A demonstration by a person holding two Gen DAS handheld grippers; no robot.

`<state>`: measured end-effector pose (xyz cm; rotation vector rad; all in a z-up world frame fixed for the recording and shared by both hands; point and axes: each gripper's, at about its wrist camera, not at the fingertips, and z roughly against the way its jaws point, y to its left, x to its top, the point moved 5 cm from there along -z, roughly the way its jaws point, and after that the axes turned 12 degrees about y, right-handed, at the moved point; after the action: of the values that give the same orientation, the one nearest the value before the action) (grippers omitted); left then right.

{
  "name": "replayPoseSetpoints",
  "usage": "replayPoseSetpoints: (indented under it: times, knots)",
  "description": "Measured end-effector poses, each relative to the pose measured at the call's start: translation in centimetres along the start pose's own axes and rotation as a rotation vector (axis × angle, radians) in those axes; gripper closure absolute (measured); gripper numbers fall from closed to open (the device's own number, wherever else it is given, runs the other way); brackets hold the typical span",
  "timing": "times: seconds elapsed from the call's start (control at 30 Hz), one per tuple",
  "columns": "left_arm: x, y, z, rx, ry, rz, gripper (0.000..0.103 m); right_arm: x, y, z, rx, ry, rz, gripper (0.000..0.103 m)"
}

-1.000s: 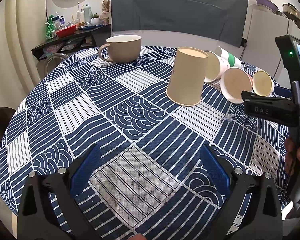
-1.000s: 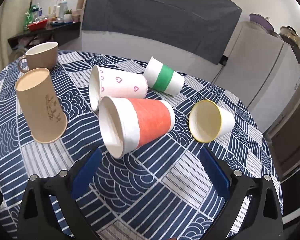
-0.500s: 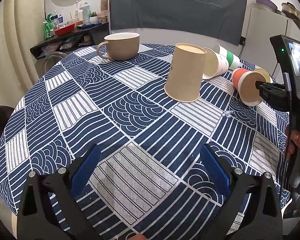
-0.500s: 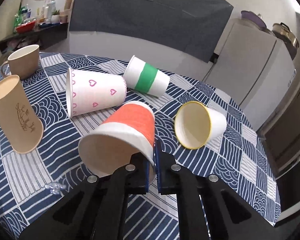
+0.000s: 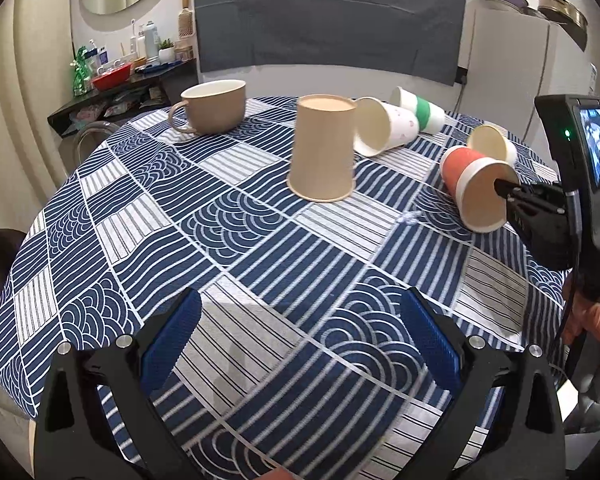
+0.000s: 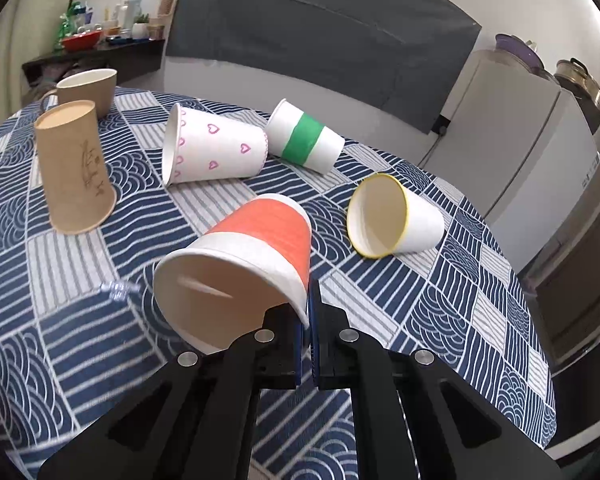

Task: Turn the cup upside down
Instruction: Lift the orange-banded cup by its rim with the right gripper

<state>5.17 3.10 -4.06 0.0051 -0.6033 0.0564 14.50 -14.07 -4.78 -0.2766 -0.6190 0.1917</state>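
An orange-and-white paper cup (image 6: pixel 260 248) is tilted, mouth toward the camera and lifted off the table. My right gripper (image 6: pixel 309 320) is shut on its rim, one finger inside and one outside. In the left wrist view the same cup (image 5: pixel 474 186) hangs at the tip of the right gripper (image 5: pixel 506 192) on the right. My left gripper (image 5: pixel 300 344) is open and empty, low over the near part of the table.
A tan cup (image 6: pixel 74 172) stands upside down. A heart-print cup (image 6: pixel 216 148), a green-band cup (image 6: pixel 304 140) and a yellow-rim cup (image 6: pixel 396 216) lie on their sides. A brown mug (image 5: pixel 216 106) stands at the back. Patterned cloth covers the round table (image 5: pixel 240 240).
My right gripper closed on the orange cup's rim and has lifted and tilted it, the base going up. The left gripper stayed open and drifted slightly.
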Motion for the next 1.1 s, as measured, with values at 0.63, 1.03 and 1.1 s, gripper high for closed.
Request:
replayPoseSetpoints:
  times: [0.63,1.03,1.1]
  knots:
    - [-1.7,-2.8,3.2,-0.014,-0.05,-0.037,0.006,-5.9,0.0,3.6,0.049,-0.024,0.057,0.099]
    - [-1.6,-3.5,3.0,-0.024,-0.028,-0.063,0.006,-6.4,-0.4,4.8,0.068,-0.045,0.053,0.015]
    - [-1.6,-3.6,3.0,-0.038,-0.025,-0.06,0.006,-6.7,-0.4,5.0,0.065,-0.044,0.064,0.014]
